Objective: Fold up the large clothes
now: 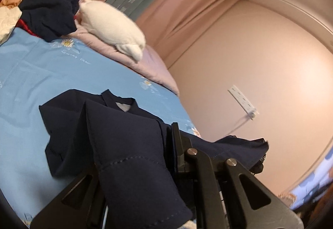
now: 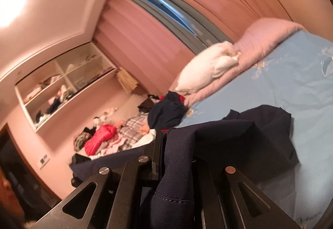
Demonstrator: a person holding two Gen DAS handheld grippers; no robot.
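Note:
A dark navy garment (image 1: pixel 68 131) with an open collar lies partly on the light blue bed sheet (image 1: pixel 31 74). My left gripper (image 1: pixel 154 145) is shut on its hem edge, and the cloth drapes over the near finger. My right gripper (image 2: pixel 177 145) is shut on another part of the same navy garment (image 2: pixel 260 131), which hangs down between the fingers. The stretch of cloth between the two grippers is lifted off the bed; the collar end rests on the sheet.
A white pillow (image 1: pixel 112 26) lies on a pink quilt (image 1: pixel 154 66) at the bed's head. A heap of dark and red clothes (image 1: pixel 47 14) sits beside it. More clothes (image 2: pixel 100 137) are piled by the wall under open shelves (image 2: pixel 62 85). Pink curtains (image 2: pixel 145 37) cover the window.

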